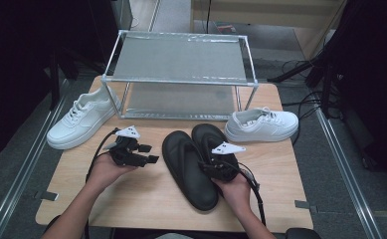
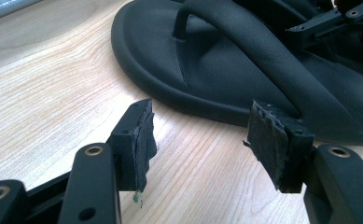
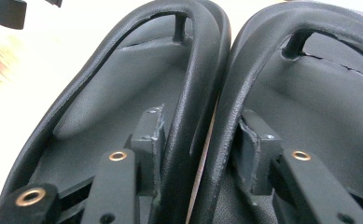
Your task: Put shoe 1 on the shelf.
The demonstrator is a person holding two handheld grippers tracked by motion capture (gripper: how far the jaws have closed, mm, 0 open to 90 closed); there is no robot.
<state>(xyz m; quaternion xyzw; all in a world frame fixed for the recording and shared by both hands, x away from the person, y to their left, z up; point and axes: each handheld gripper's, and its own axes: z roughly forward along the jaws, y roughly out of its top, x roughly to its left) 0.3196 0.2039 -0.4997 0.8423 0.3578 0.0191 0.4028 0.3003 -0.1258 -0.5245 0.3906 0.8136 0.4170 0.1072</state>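
Observation:
Two black flip-flops lie side by side on the wooden table, the left one (image 1: 186,167) (image 3: 104,88) and the right one (image 1: 207,135) (image 3: 319,102). My right gripper (image 1: 215,160) (image 3: 200,140) reaches in from the heel end, with one jaw inside each flip-flop. Its pads touch the two neighbouring straps from outside, and a thin gap shows between the straps. My left gripper (image 1: 148,153) (image 2: 202,144) hovers over bare wood just left of the left flip-flop (image 2: 226,79), open with nothing between its fingers. In the left gripper view the right gripper (image 2: 338,18) shows at the top right.
A white sneaker (image 1: 81,119) lies at the table's left edge and another (image 1: 263,124) at the back right, just beyond the flip-flops. A metal two-shelf rack (image 1: 181,64) stands across the back of the table (image 1: 131,199). Bare wood lies in front of both hands.

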